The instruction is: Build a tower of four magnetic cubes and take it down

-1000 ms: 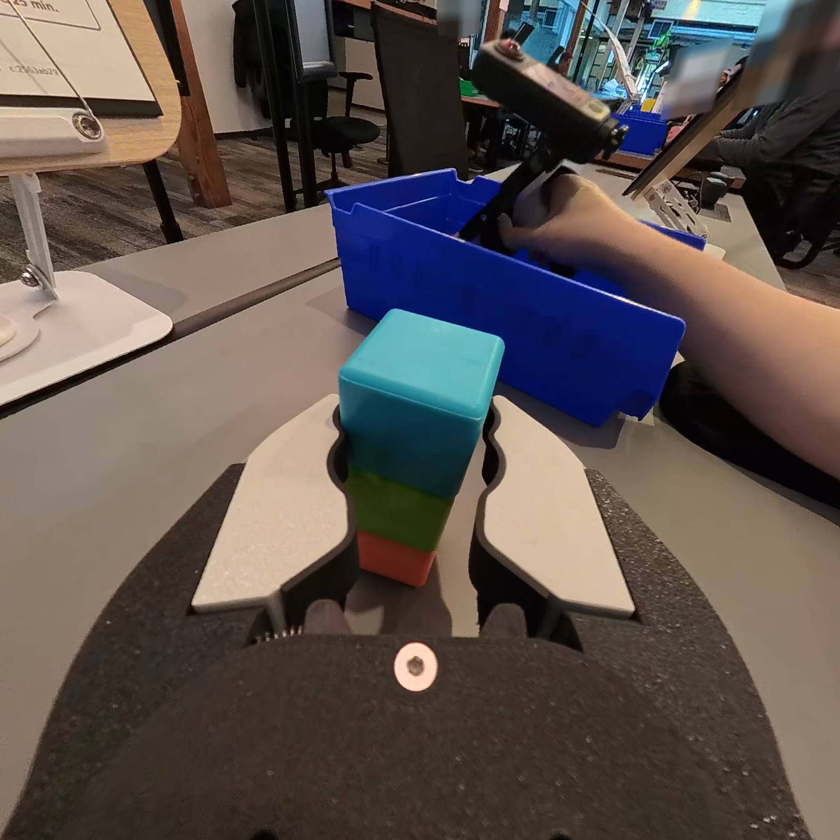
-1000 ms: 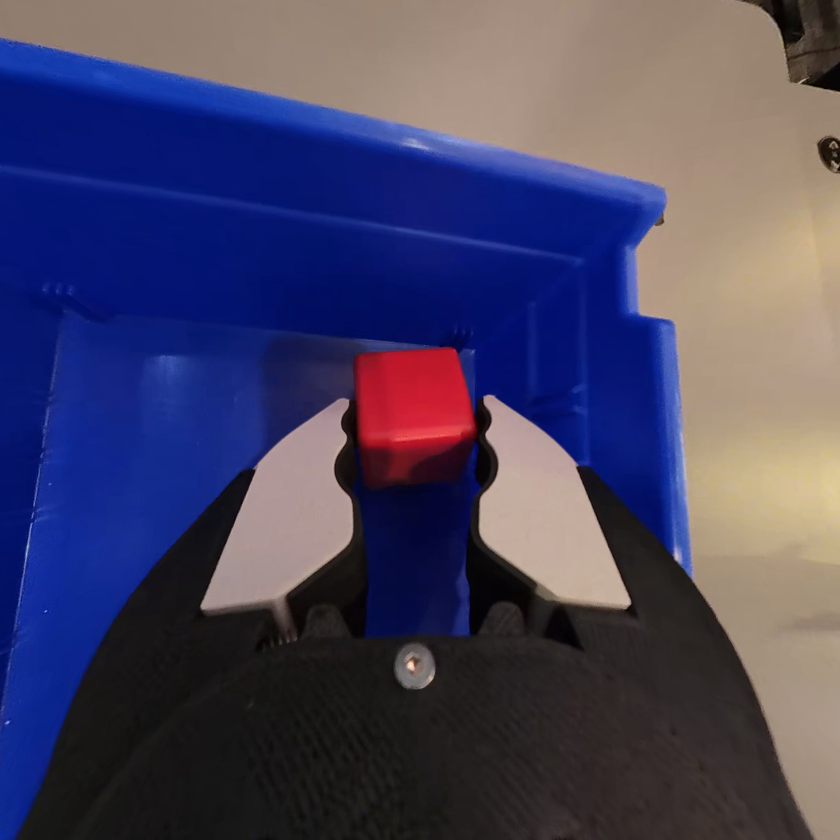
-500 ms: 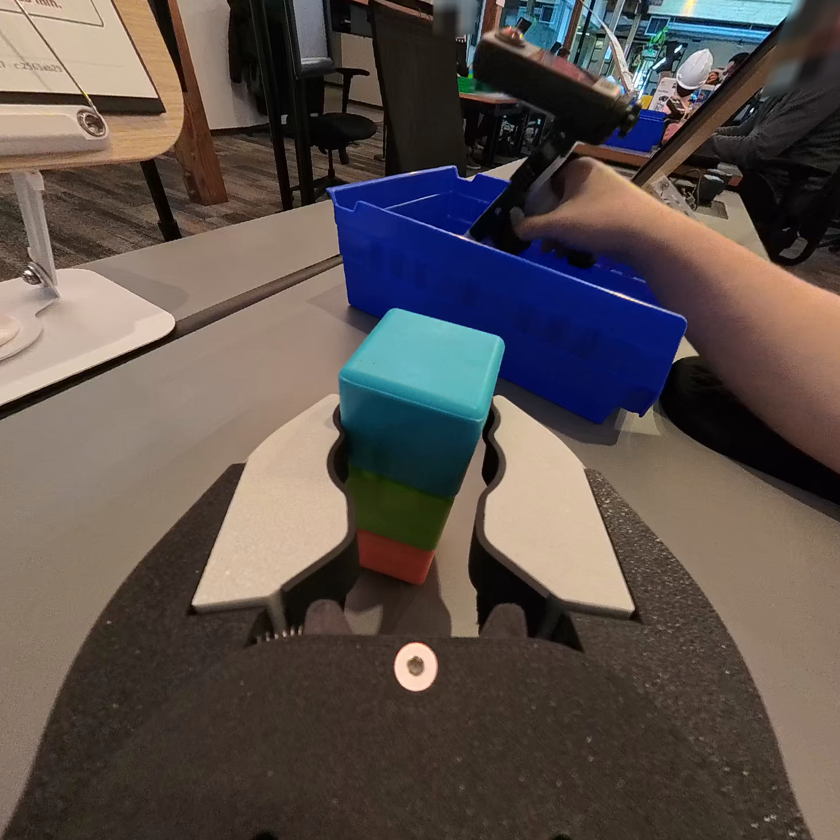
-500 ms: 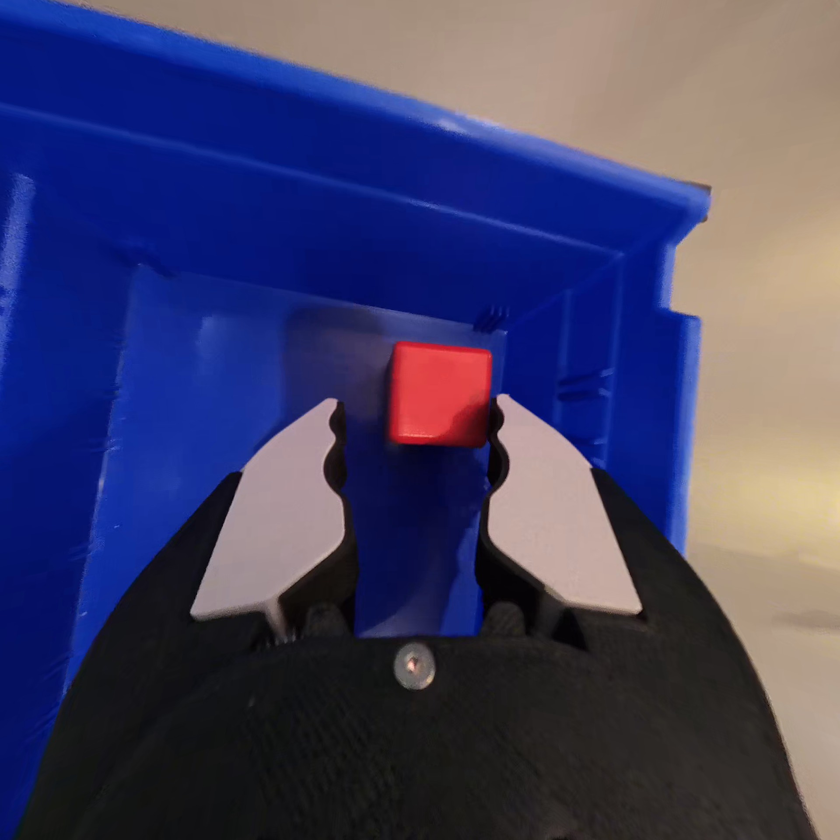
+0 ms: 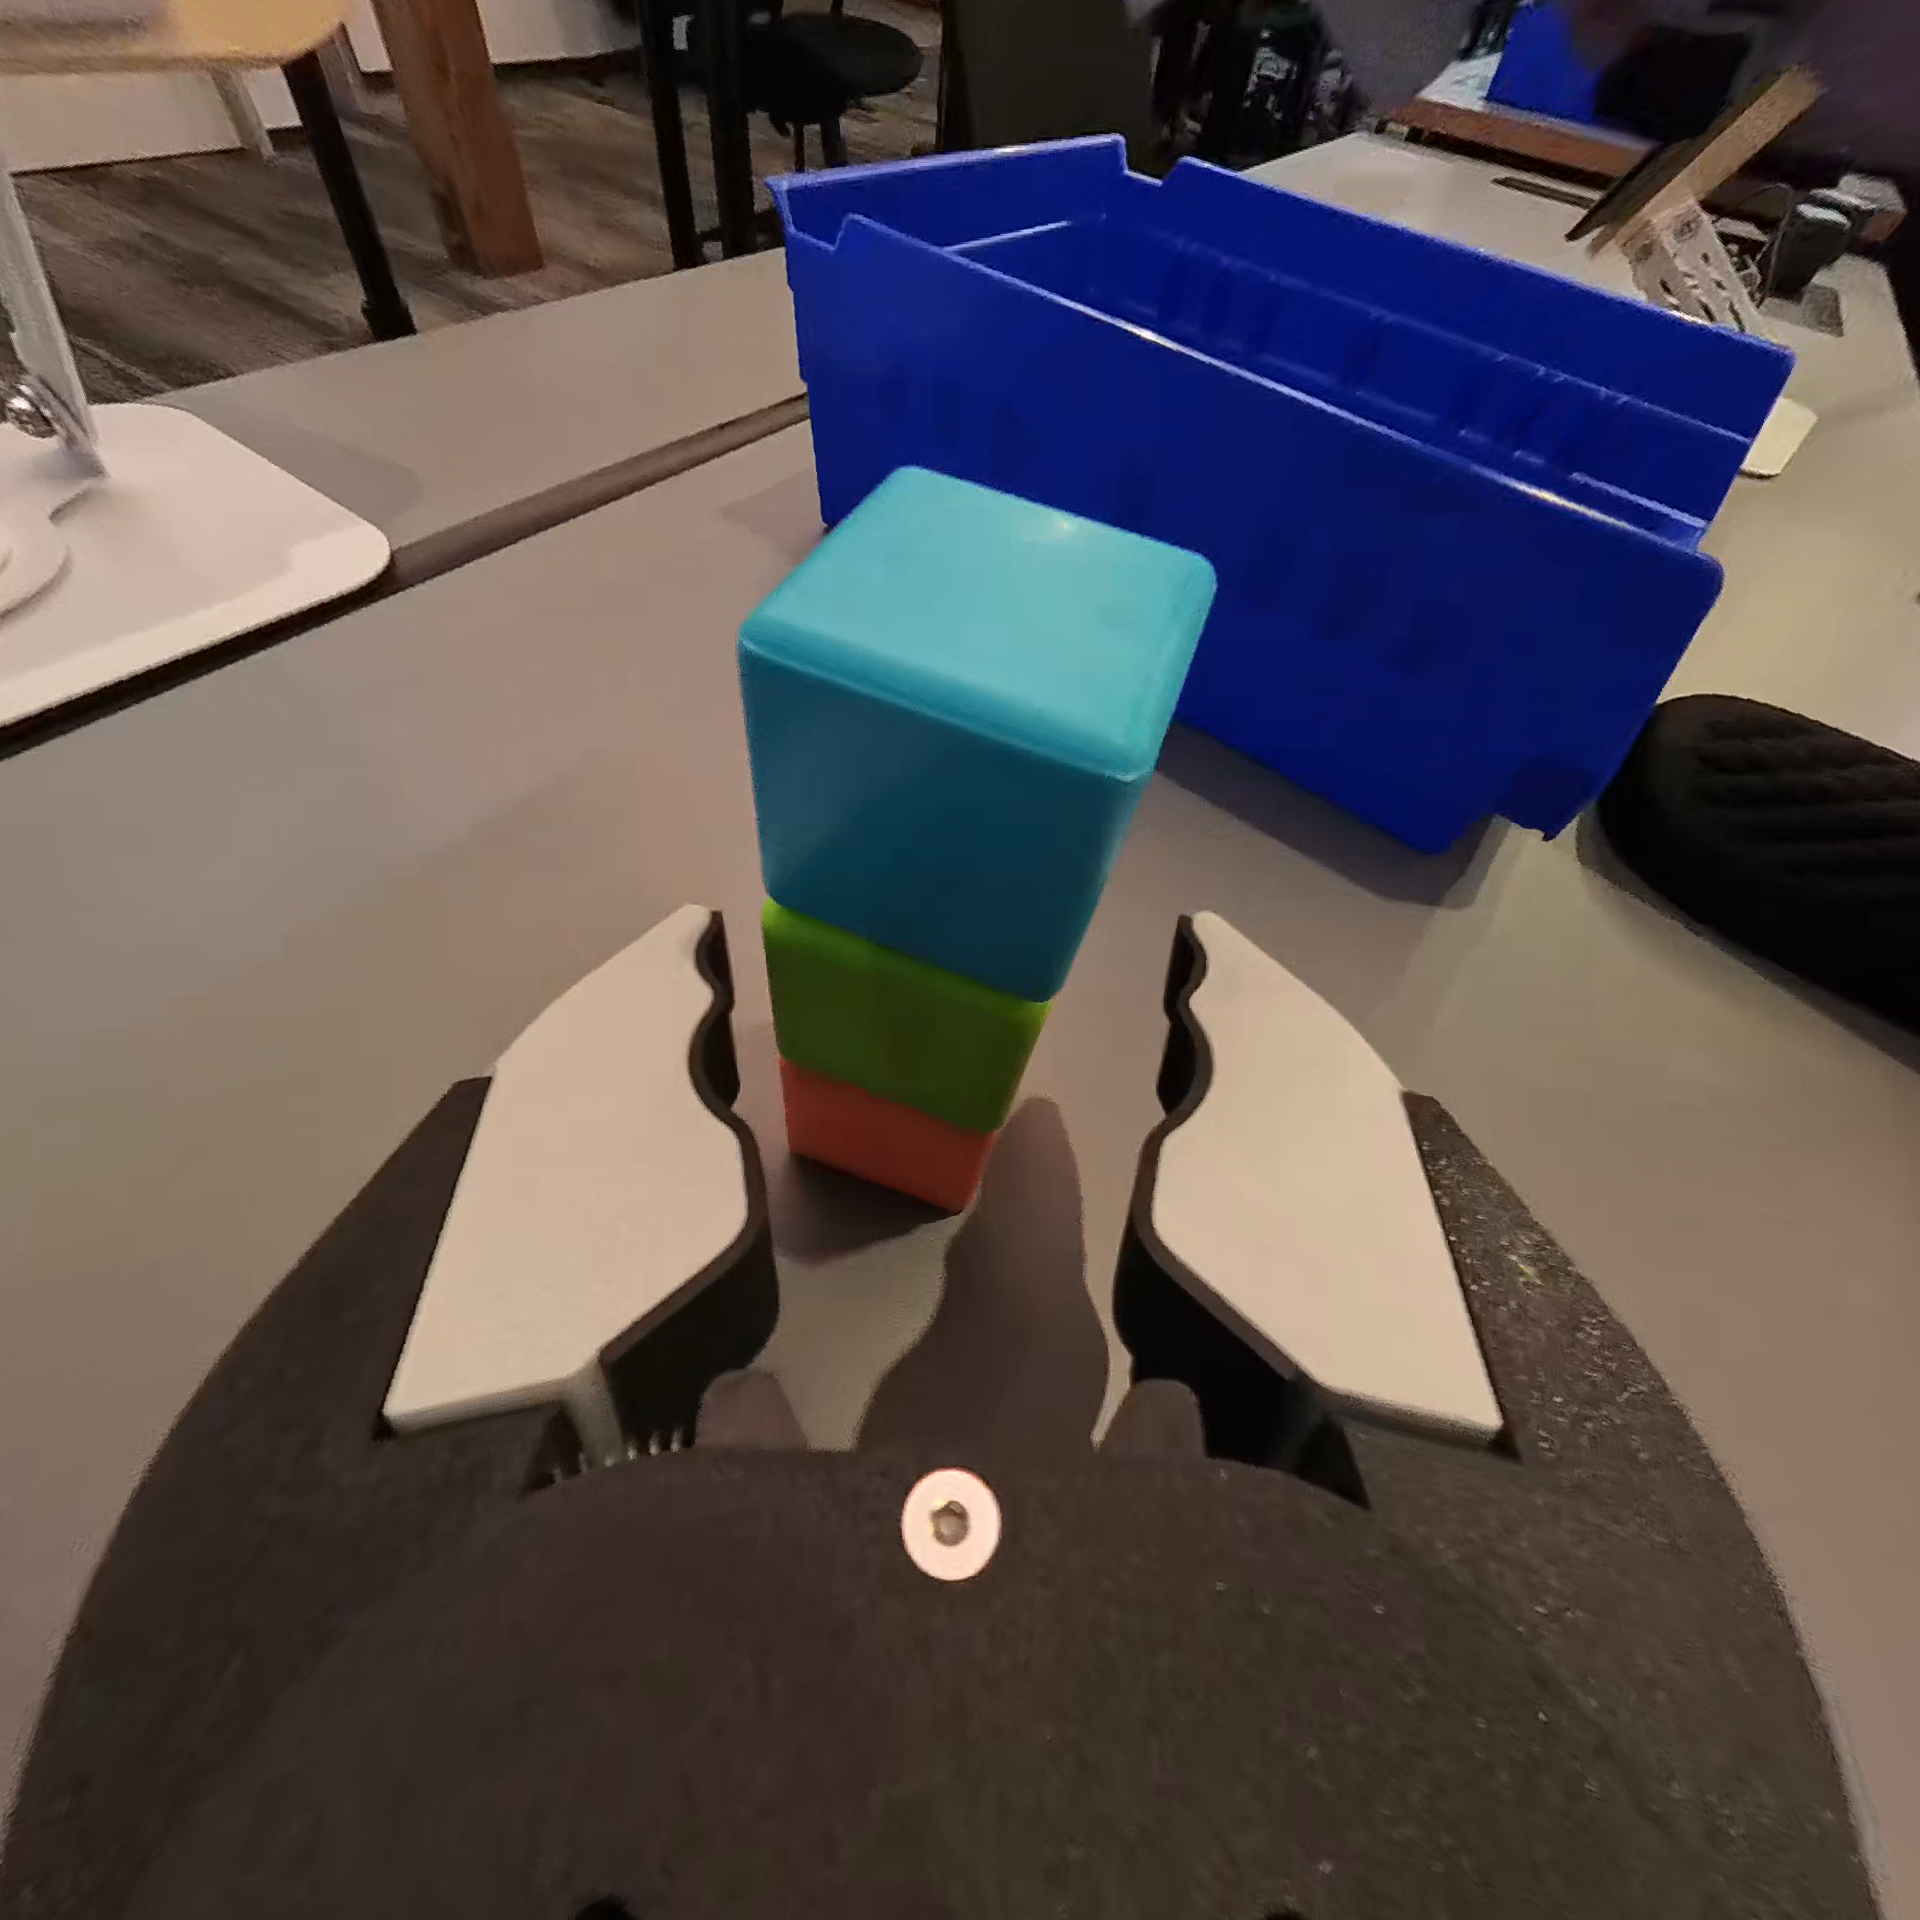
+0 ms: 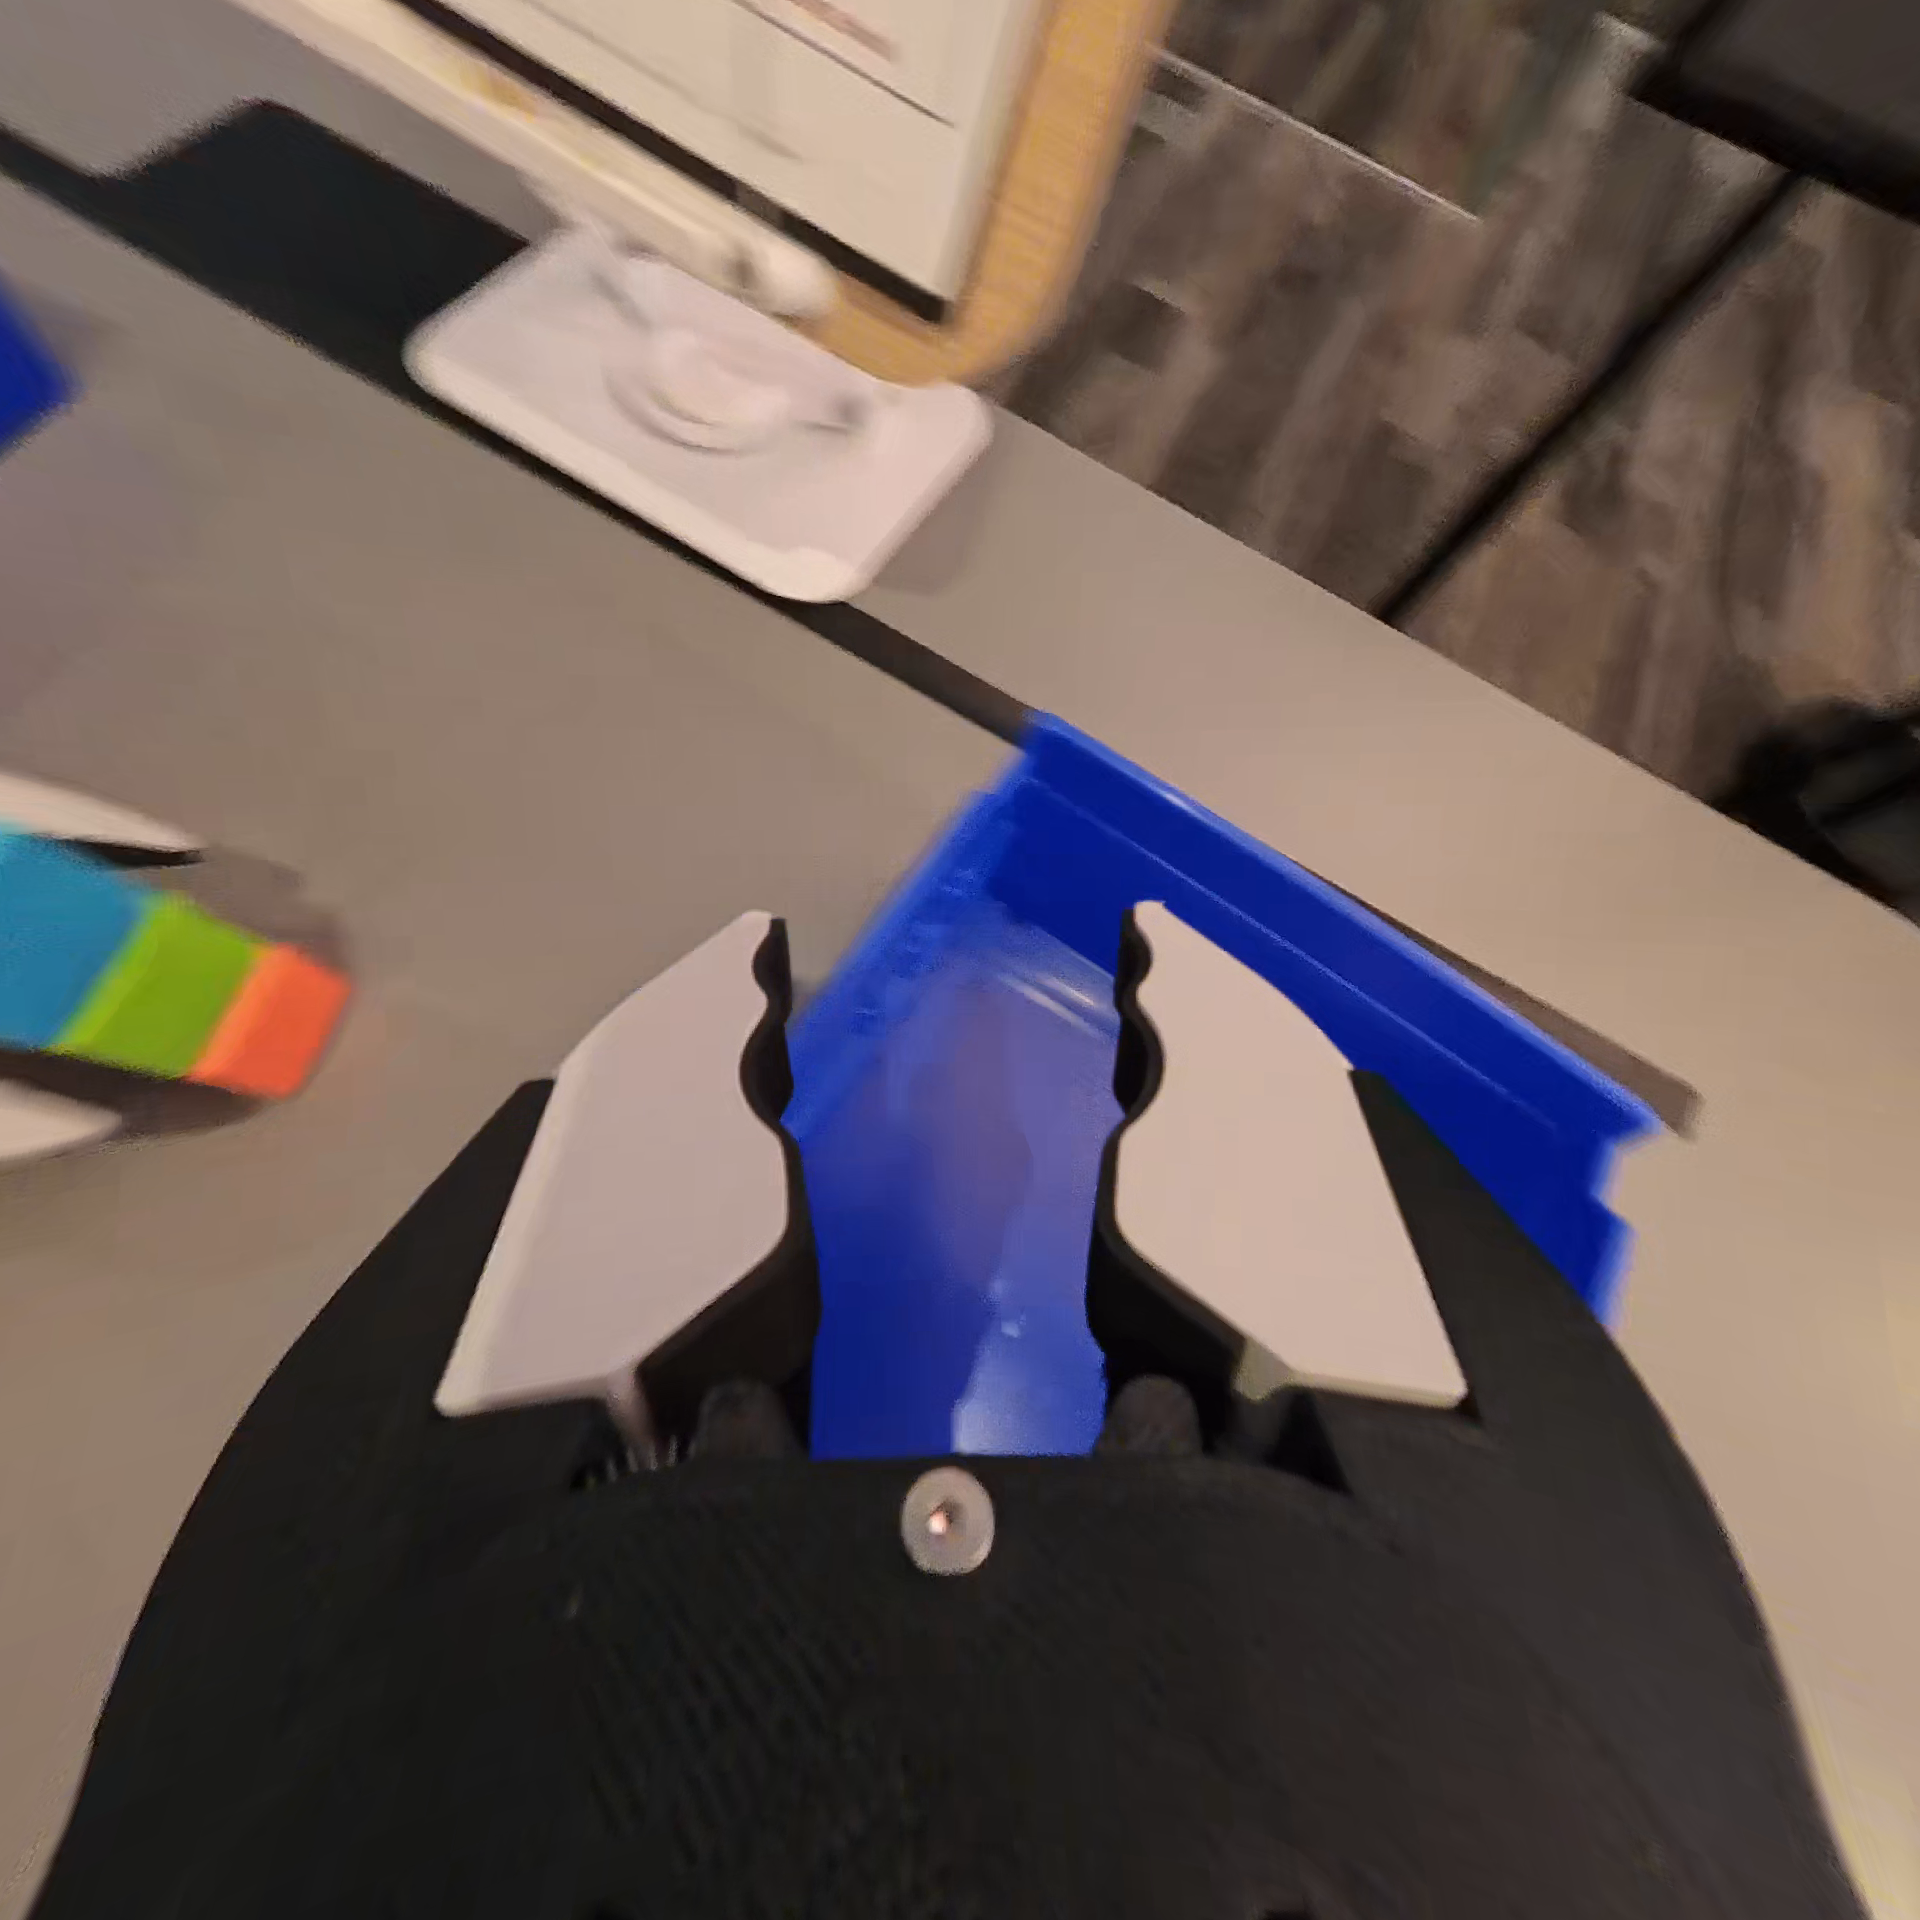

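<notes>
Three-cube tower (image 5: 935,862) is standing mid-desk (image 5: 312,883) by the bin (image 5: 1299,520); teardown w/ 3 left. Left gripper (image 5: 945,997) is gaping around it, untouching; right gripper (image 6: 951,997) is hanging wide, empty.

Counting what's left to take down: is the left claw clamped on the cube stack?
No: the left claw stands open, both fingers apart from the teal cube and the green cube.

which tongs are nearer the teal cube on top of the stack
Left. The left tongs sit open on either side of the stack under the teal cube; the right tongs are off over the blue bin.
</notes>
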The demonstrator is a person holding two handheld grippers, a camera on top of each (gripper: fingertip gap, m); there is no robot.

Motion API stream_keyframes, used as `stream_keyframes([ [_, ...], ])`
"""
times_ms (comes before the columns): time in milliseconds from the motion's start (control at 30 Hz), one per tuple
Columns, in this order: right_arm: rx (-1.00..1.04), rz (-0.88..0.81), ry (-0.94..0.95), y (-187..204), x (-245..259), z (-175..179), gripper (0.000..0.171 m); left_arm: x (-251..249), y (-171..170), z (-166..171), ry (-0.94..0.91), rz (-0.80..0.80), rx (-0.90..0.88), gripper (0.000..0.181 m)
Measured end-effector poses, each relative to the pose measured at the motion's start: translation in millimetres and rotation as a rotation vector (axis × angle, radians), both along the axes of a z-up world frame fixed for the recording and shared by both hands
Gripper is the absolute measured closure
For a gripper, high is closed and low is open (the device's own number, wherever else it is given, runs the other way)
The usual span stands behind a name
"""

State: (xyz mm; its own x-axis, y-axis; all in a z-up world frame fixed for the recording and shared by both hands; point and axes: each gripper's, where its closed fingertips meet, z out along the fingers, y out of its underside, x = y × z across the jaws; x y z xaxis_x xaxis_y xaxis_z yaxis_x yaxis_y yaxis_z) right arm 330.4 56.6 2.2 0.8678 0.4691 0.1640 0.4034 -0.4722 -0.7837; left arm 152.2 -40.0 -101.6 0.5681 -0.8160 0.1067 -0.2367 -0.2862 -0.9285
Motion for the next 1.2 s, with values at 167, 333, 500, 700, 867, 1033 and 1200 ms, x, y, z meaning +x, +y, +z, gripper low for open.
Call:
stream_keyframes([
  [167, -0.057, 0.487, 0.105, -54.8, -103.2, 9.4, 0.108, -2.6, 2.8, -3.9, 0.008, 0.008, -0.033, 0.115],
  [333, -0.059, 0.795, 0.083, -87.4, -165.1, -9.5, 0.102, -2.2, 3.8, -6.0, 0.027, -0.004, -0.030, 0.126],
  [500, -0.106, 0.878, 0.002, -92.0, -192.8, -43.1, 0.098, -0.3, 3.0, -6.6, 0.038, -0.030, -0.019, 0.127],
  [700, -0.136, 0.932, -0.056, -97.2, -200.2, -61.8, 0.114, 1.0, 2.2, -6.9, 0.043, -0.047, -0.014, 0.127],
  [867, -0.133, 0.945, -0.047, -98.7, -200.5, -60.5, 0.116, 1.2, 2.0, -6.9, 0.045, -0.053, -0.013, 0.128],
  [1033, -0.174, 0.931, 0.010, -97.6, -198.8, -58.9, 0.118, 2.7, 2.5, -7.6, 0.058, -0.058, -0.004, 0.128],
  [1200, -0.150, 0.942, 0.221, -99.3, -201.7, -24.4, 0.120, 4.0, 3.5, -8.3, 0.074, -0.057, 0.010, 0.128],
])
